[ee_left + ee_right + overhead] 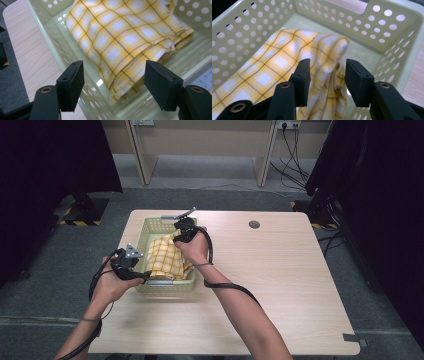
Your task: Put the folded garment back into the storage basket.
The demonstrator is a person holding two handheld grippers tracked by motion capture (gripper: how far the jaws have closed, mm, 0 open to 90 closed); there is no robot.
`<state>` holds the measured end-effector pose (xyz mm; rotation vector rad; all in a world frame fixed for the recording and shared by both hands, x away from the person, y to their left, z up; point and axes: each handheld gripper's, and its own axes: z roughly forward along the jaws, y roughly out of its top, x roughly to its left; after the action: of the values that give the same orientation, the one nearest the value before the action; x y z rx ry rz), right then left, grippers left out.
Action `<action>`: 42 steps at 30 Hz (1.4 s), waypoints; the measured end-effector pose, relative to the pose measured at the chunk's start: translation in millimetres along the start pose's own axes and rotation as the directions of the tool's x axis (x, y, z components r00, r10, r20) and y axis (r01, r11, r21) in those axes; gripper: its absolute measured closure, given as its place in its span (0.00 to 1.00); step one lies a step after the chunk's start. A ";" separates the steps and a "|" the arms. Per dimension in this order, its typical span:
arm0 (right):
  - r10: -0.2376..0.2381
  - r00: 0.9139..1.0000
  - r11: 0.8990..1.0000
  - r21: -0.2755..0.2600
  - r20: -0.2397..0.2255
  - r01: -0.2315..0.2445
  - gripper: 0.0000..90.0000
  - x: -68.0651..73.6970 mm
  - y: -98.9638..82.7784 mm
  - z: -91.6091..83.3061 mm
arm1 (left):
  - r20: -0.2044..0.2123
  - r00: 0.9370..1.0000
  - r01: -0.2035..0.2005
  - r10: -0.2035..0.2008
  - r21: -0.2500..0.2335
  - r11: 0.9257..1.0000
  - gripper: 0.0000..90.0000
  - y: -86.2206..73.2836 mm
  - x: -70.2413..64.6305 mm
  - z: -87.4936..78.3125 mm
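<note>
The folded yellow checked cloth [167, 258] lies inside the pale green perforated basket [141, 234] at the left far part of the table, and the step in hand looks like letting it go. The left gripper [113, 83] at the basket's near left corner stands wide with the cloth's corner between its jaws but untouched, and the right gripper [327, 80] over the far end stands narrower, a fold between its jaws, seemingly loose. Next both hands need lifting straight up clear of the rim without snagging fabric; the light wood table [280, 285] stands on grey carpet, cables trailing far right.
</note>
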<state>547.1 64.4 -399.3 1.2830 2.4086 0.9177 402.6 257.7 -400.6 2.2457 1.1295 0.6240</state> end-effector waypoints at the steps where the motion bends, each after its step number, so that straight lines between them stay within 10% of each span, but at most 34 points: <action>1: -0.009 1.000 1.000 -0.004 0.003 0.009 0.62 0.0 -0.1 -0.2 | 0.003 1.000 0.002 -0.002 -0.005 1.000 0.35 0.2 -0.8 -0.6; 17: -0.025 0.999 0.999 -0.036 -0.035 0.024 0.32 -2.1 -4.4 -5.2 | 0.016 0.999 0.043 -0.042 -0.085 0.995 0.24 2.8 -16.1 -1.6; 42: -0.060 0.992 0.996 -0.078 -0.107 0.052 0.13 -9.9 -13.7 -26.4 | 0.003 0.997 0.077 -0.077 -0.170 0.982 0.13 3.7 -34.2 -0.8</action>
<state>530.7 40.0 -388.5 1.1610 2.4532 1.0779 385.8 227.8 -403.0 2.0475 1.1154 0.6674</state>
